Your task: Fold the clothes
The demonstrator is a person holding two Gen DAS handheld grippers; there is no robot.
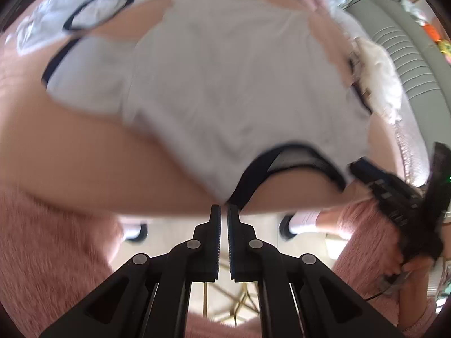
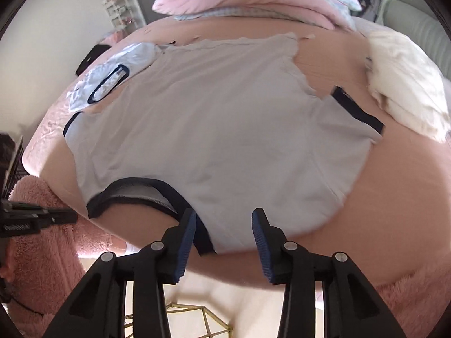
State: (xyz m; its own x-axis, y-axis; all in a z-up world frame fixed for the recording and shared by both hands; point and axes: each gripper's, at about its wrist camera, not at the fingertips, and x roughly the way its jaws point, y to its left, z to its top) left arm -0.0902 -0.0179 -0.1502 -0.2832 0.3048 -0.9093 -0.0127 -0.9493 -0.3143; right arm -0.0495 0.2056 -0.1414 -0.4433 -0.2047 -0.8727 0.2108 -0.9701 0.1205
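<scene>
We see the pale blue short-sleeved T-shirt with navy trim (image 2: 214,124) lying spread flat on the pink bed (image 2: 394,186), its navy neckline at the near edge, a second crumpled pale blue garment (image 2: 112,76) by its far left corner and a white bundled cloth (image 2: 406,90) off to the right. Left tool (image 1: 224,211) has its jaws pressed together with nothing between them, tips just short of the shirt's near hem. Right tool (image 2: 224,219) stands about half open, gripping nothing, the shirt's shoulder edge showing between its blue pads (image 2: 259,228).
</scene>
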